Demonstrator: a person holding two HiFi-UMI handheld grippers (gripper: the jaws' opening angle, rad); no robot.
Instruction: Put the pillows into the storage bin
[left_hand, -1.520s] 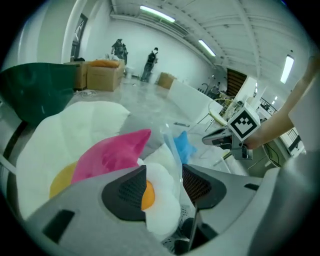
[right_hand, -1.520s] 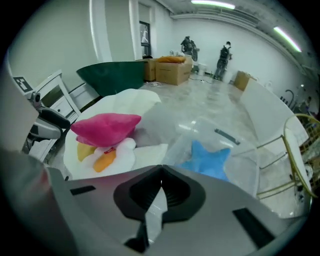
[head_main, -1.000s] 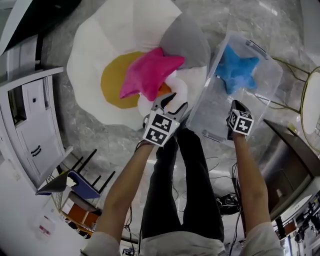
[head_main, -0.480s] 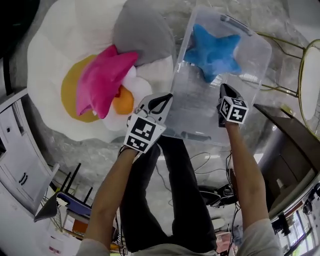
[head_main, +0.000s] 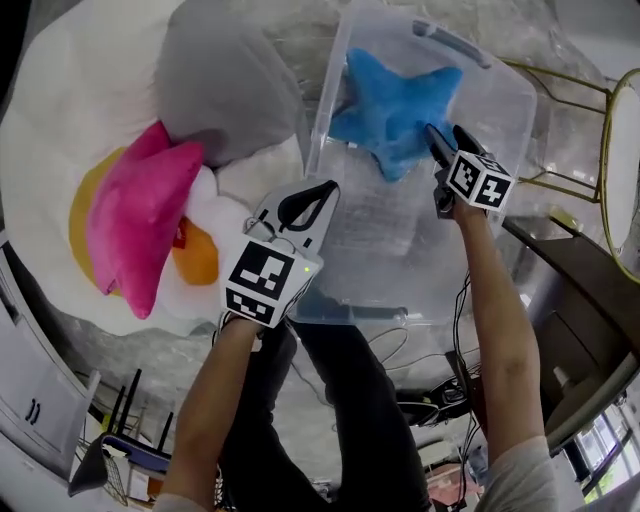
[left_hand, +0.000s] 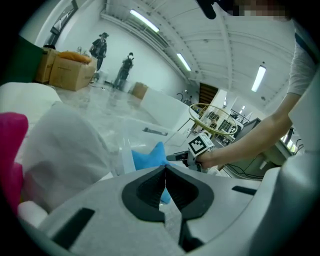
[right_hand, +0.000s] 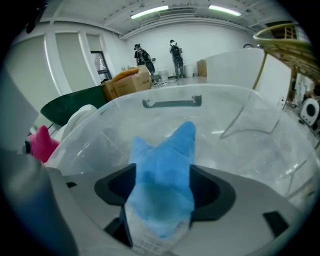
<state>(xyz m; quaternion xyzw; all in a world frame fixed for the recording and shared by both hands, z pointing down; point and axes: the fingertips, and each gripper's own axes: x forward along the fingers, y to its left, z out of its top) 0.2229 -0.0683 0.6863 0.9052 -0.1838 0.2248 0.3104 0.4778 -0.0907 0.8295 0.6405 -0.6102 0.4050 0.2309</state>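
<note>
Blue star pillow (head_main: 395, 105) is lying inside the storage bin (head_main: 350, 308), with one arm between the jaws of the right gripper (head_main: 445, 135), which have just been opening (a release, I judge). The left gripper (head_main: 322, 192) is hovering shut and empty over the bin's left rim. The pink pillow (head_main: 140, 225) and grey pillow (head_main: 225, 85) are waiting at left, and the next move is needing a lift over that rim into the bin's bare near half.

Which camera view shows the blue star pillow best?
The head view: nearly the whole blue star pillow shows, lying in the clear bin. The right gripper view shows one tip of it, close up; the left gripper view only a small piece.
</note>
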